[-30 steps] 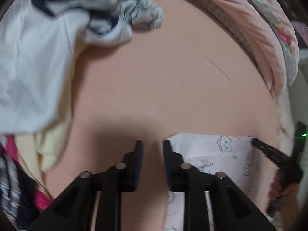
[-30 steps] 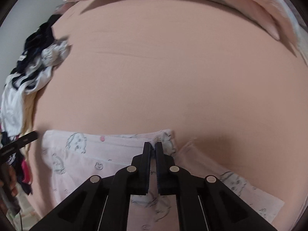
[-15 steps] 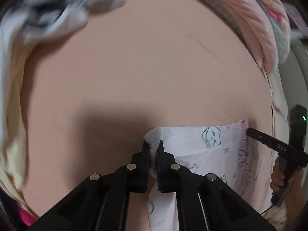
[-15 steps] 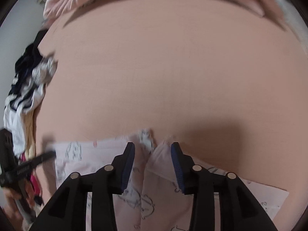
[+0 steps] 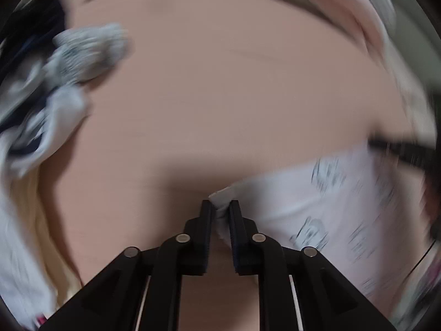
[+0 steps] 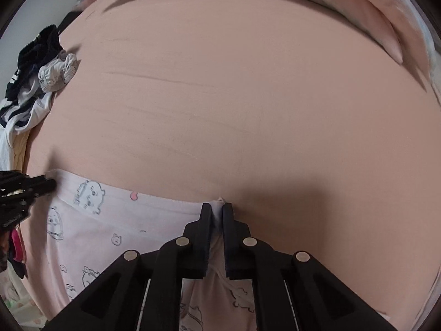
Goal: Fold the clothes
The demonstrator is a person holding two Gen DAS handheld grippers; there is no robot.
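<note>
The left gripper (image 5: pixel 220 207) and right gripper (image 6: pixel 217 209) each pinch the pants (image 6: pixel 115 220) (pink, with little bears) on the bed (image 6: pixel 220 96).

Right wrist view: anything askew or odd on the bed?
Nothing damaged or spilled. The pale pink cartoon-print garment lies flat on the peach bedsheet, each top corner pinched by the right tongs and left tongs. Only untidy spot: a crumpled heap of dark and white clothes at the sheet's left edge.
</note>
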